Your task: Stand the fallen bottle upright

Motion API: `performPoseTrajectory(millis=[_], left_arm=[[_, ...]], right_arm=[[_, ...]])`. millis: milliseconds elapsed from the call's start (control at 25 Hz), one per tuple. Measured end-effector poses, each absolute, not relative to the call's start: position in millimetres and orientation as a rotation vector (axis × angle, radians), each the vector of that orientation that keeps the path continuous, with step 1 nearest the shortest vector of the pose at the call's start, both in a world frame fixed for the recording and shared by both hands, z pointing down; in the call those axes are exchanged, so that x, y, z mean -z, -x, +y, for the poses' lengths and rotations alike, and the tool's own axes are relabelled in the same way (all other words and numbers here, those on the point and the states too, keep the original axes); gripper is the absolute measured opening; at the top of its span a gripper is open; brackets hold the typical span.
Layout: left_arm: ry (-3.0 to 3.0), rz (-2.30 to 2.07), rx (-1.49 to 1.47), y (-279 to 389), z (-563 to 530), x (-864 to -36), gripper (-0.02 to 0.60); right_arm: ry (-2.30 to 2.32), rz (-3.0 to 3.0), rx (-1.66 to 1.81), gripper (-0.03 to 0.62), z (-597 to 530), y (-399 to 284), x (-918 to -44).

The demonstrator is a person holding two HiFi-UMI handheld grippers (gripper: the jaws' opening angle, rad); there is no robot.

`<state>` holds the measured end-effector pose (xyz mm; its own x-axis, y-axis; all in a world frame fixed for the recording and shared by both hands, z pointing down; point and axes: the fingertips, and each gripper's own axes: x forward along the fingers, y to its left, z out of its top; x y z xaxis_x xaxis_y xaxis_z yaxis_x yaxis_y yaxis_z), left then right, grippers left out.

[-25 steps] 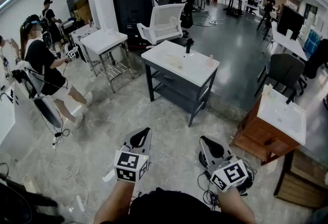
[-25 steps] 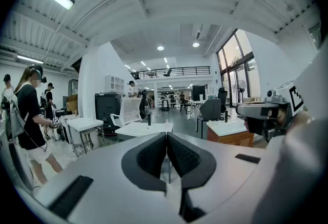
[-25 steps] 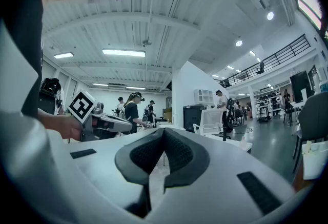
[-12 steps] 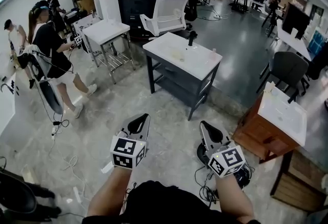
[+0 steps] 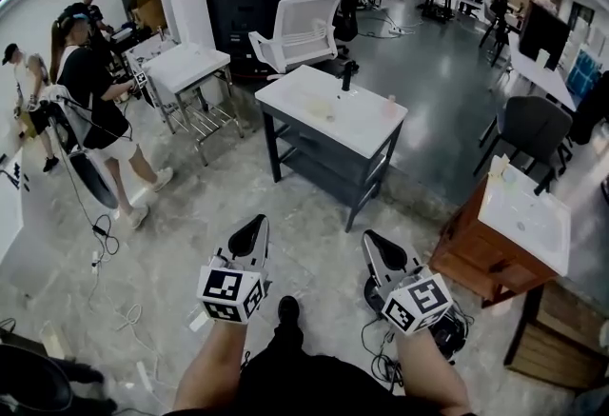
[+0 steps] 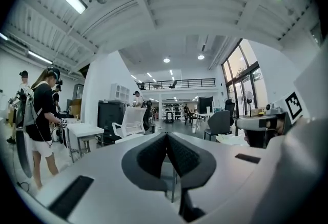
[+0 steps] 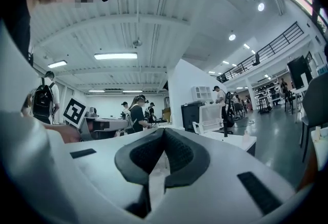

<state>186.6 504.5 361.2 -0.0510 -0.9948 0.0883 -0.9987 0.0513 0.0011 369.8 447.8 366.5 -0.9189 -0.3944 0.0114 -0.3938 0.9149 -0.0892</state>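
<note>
Bottle (image 5: 321, 105) perhaps lying on white table (image 5: 366, 127)

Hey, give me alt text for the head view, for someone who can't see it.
Both shut and empty, the left gripper and right gripper are held low, pointing toward a white-topped table some way ahead. On it stand a dark bottle and a small pinkish bottle; a white chair stands behind it.

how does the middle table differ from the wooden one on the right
The middle table has a dark frame with an open shelf; the wooden table has a brown wooden base. The middle table stands farther off; the wooden table is nearer, at the right. Both have white tops.
</note>
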Motion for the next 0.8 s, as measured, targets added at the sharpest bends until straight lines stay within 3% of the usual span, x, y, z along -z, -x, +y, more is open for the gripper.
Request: performPoseTrajectory(millis=[800], left_arm=[[-2.141,-2.000,-0.160,-1,278,-432,0.017]], right_arm=[[0.677,3.185,0.350,0.014,264,-163,-428]])
